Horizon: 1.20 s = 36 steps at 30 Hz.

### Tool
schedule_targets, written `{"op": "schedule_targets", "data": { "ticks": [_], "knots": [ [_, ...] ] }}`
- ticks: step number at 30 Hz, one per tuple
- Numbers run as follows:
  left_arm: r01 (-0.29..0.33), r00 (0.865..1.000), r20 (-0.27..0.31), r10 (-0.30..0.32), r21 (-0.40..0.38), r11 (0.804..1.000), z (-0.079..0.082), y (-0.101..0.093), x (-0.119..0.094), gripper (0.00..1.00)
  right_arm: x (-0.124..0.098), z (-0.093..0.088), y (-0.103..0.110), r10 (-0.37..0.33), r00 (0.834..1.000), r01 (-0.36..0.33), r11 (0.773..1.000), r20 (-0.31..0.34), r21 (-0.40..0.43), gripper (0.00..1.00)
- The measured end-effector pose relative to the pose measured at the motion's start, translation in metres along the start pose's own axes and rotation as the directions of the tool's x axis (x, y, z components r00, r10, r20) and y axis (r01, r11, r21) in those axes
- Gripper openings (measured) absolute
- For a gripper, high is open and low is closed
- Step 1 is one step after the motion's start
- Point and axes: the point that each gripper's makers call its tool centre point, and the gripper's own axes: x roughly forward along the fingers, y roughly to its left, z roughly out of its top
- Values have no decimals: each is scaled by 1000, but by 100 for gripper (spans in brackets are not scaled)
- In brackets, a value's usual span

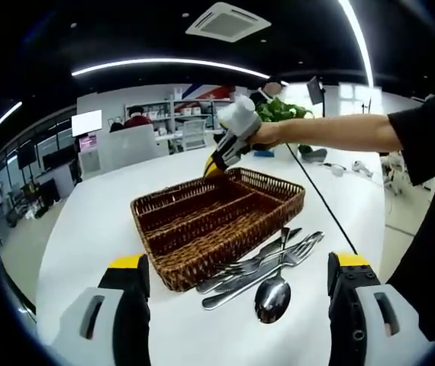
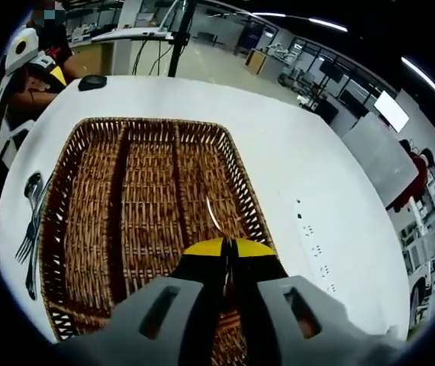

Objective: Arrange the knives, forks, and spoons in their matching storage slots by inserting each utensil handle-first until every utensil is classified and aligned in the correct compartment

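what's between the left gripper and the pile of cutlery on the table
Nothing visible. In the left gripper view the open left gripper faces the pile of cutlery, which lies on the bare white table beside the wicker basket. The right gripper is over the basket's far edge, beyond the pile.

an open office or lab: shelving (image 1: pixel 173 114), monitors (image 1: pixel 86 122), ceiling air-conditioning unit (image 1: pixel 227 20), strip lights (image 1: pixel 168 65).

White table (image 1: pixel 95 221) fills the foreground. Behind it, shelving (image 1: pixel 173 114) lines the wall. Above, a ceiling vent (image 1: pixel 227 20) and light strips (image 1: pixel 168 65).
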Motion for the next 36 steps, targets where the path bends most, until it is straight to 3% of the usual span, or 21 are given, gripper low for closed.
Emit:
{"op": "schedule_targets", "data": {
  "ticks": [10,19,29,34,36],
  "knots": [
    [-6,1000,-7,6,1,1000,-1,4,1,99,21,-1,6,57,998,-57,998,-5,9,1],
    [-13,1000,-17,13,-4,1000,-6,9,1,99,36,-13,9,100,994,-100,995,-36,7,1],
    [-8,1000,-22,8,-6,1000,-8,10,4,98,40,-8,1,68,997,-70,996,-36,-55,2],
    [-6,1000,-25,6,-5,1000,-9,10,5,98,40,-10,1,65,997,-67,997,-44,-44,3],
    [-4,1000,-22,4,-3,1000,-8,9,5,98,41,-9,0,71,997,-71,997,-35,10,2]
  ]
}}
